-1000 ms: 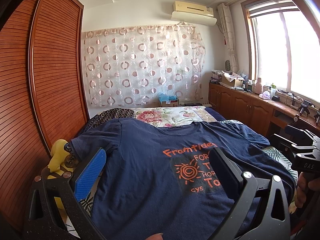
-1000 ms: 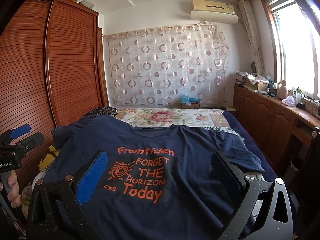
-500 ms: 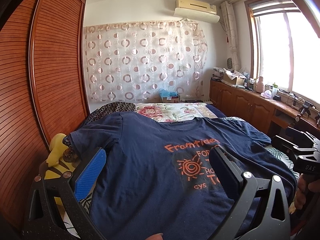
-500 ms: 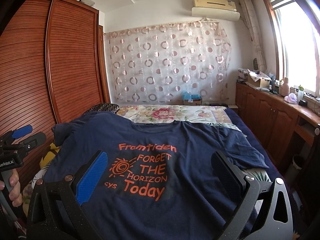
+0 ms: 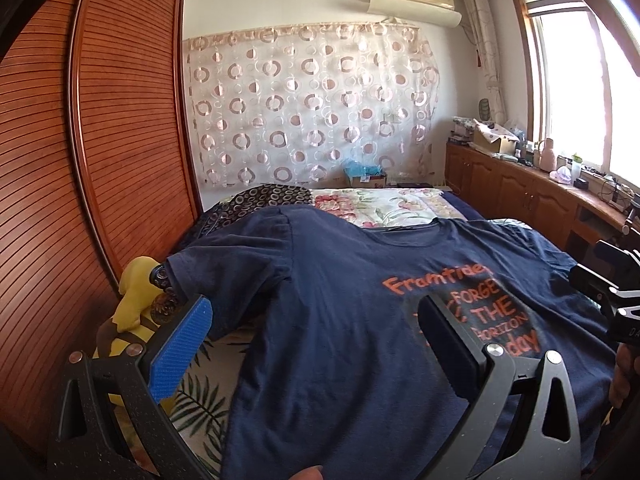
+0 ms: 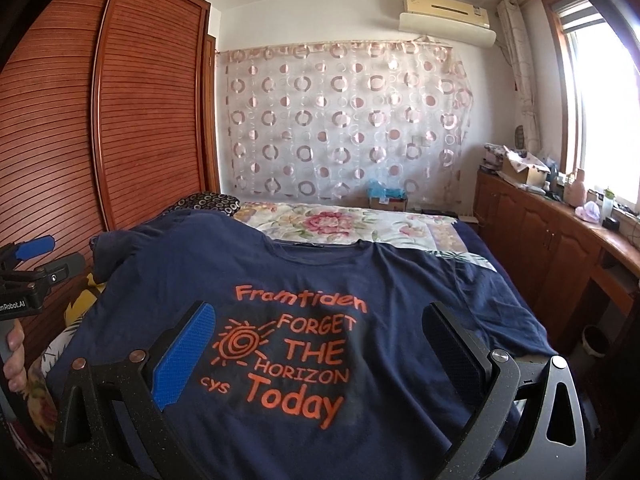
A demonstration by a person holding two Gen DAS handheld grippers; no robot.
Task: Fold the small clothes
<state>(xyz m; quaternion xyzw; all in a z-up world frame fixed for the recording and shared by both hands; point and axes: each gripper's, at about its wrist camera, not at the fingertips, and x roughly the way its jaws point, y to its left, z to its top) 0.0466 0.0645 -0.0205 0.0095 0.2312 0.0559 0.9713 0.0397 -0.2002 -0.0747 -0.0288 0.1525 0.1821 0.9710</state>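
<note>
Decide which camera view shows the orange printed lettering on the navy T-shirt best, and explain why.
The right wrist view: the orange printed lettering on the navy cotton T-shirt lies whole and readable between the open right tool's fingers. In the left wrist view the lettering sits off to the side, partly hidden behind a black finger.

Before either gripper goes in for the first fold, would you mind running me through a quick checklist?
1. T-shirt spread out on the bed, print up: ok.
2. Left gripper open, holding nothing: ok.
3. Right gripper open, holding nothing: ok.
4. Right sleeve lying flat: ok.
5. Left sleeve flat: not ok, it bunches over the yellow toy.
6. Bottom hem reachable: cannot tell, hidden below the grippers.
</note>
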